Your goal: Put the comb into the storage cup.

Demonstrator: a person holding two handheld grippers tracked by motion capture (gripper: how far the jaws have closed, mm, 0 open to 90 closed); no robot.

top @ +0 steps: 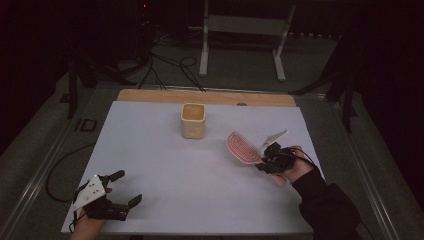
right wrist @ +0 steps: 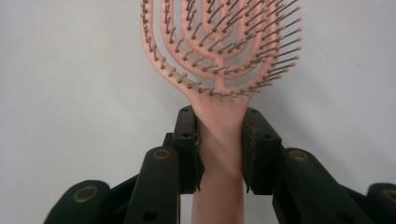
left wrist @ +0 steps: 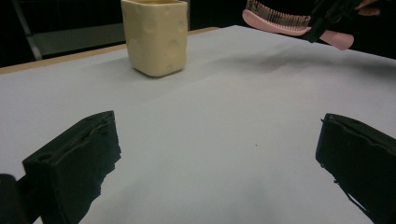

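Right gripper [right wrist: 219, 140] clamped on pink hairbrush [right wrist: 219, 51] handle near tabletop's [top: 165, 200] right edge; lift level toward cream cup [top: 193, 120]. Left gripper [top: 120, 189] idle, jaws apart.

1. Table [top: 210, 96]: wooden top, only a strip of bare wood showing along the far edge.
2. White sheet [top: 165, 175] spread flat over pretty much the rest, reaching the near edge.
3. Cream cup [top: 193, 120] standing upright on the sheet, toward the far middle, open end up, well apart from the edges.
4. Tiny dark speck [left wrist: 256, 145] on the sheet, closer in.
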